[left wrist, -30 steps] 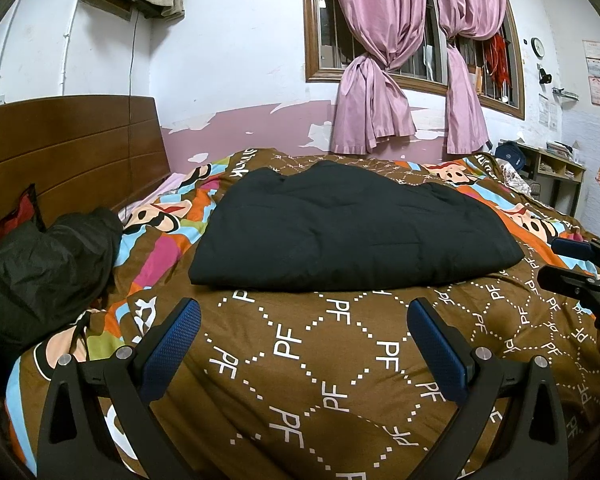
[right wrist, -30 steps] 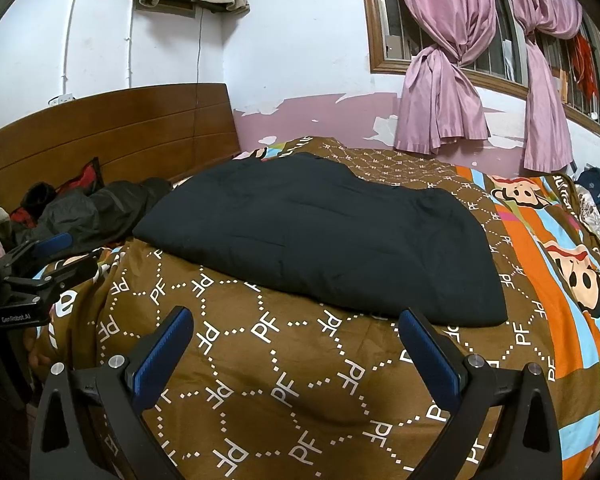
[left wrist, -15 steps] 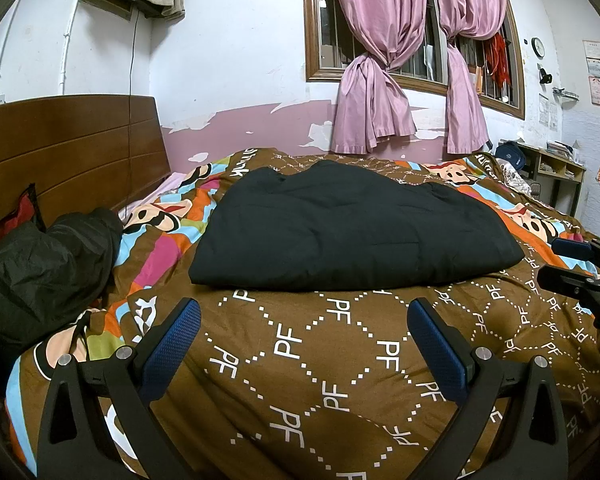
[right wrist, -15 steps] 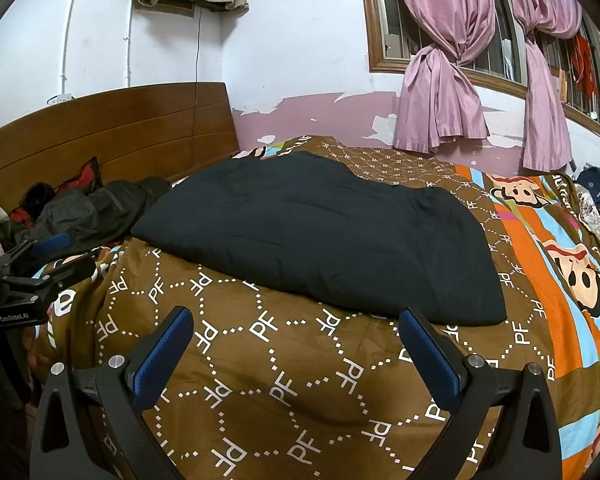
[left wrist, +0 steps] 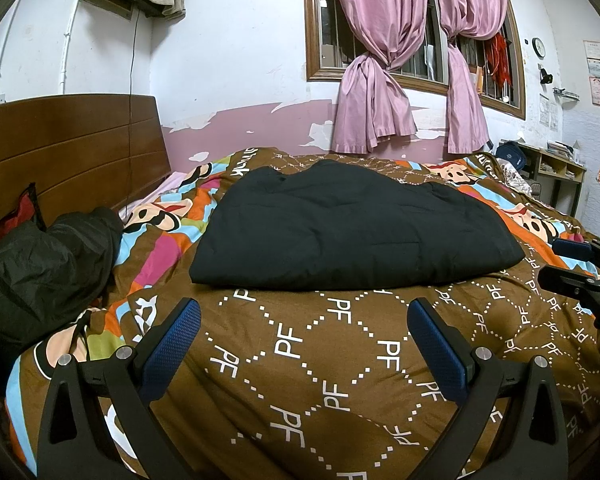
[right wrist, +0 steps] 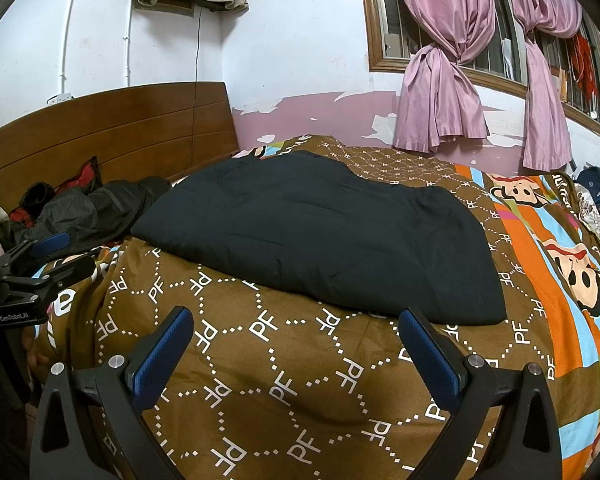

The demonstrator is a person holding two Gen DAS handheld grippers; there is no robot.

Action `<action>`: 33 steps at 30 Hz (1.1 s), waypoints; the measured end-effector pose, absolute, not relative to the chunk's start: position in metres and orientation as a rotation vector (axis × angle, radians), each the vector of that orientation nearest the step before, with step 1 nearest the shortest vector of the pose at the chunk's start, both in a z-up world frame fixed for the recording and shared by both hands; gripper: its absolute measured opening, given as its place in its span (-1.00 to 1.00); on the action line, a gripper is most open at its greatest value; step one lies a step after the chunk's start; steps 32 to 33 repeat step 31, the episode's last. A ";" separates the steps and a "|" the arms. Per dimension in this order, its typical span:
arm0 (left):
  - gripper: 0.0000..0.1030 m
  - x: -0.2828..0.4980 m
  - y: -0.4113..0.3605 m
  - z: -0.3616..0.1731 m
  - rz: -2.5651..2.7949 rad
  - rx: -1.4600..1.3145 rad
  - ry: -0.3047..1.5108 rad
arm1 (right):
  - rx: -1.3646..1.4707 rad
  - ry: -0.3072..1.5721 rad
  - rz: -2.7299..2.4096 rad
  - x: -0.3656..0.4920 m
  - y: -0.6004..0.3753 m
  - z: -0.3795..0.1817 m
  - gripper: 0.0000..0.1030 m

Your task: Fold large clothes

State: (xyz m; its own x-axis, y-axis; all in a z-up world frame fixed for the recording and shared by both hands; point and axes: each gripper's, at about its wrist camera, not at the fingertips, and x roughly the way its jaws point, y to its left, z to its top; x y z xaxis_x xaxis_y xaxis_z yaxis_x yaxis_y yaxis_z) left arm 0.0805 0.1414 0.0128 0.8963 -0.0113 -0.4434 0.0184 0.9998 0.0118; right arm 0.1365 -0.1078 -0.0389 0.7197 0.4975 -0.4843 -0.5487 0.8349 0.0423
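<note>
A large black padded garment (left wrist: 352, 228) (right wrist: 324, 240) lies folded into a flat block on the brown patterned bedspread (left wrist: 320, 352) (right wrist: 268, 344). My left gripper (left wrist: 304, 336) hovers open over the near part of the bed, short of the garment's near edge, with nothing between its blue pads. My right gripper (right wrist: 296, 344) is open too, its right fingertip (right wrist: 410, 322) close to the garment's near right corner. Each gripper shows in the other's view: the right gripper (left wrist: 576, 268) at the far right, the left gripper (right wrist: 40, 264) at the far left.
A crumpled black jacket (left wrist: 40, 272) (right wrist: 96, 208) and a red item (left wrist: 18, 216) lie by the wooden headboard (left wrist: 68, 148). Pink curtains (left wrist: 380, 80) hang at the window behind the bed. A desk with shelves (left wrist: 556, 176) stands at the far right.
</note>
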 end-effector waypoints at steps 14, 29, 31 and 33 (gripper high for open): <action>0.96 0.081 0.142 0.013 -0.015 0.016 0.460 | -0.108 0.506 0.579 0.137 -0.108 -0.039 1.00; 0.96 0.080 0.140 0.012 -0.010 0.011 0.462 | -0.107 0.509 0.580 0.136 -0.111 -0.041 1.00; 0.96 0.080 0.139 0.011 -0.009 0.010 0.462 | -0.108 0.509 0.579 0.136 -0.112 -0.042 1.00; 0.96 0.080 0.139 0.011 -0.009 0.010 0.462 | -0.108 0.509 0.579 0.136 -0.112 -0.042 1.00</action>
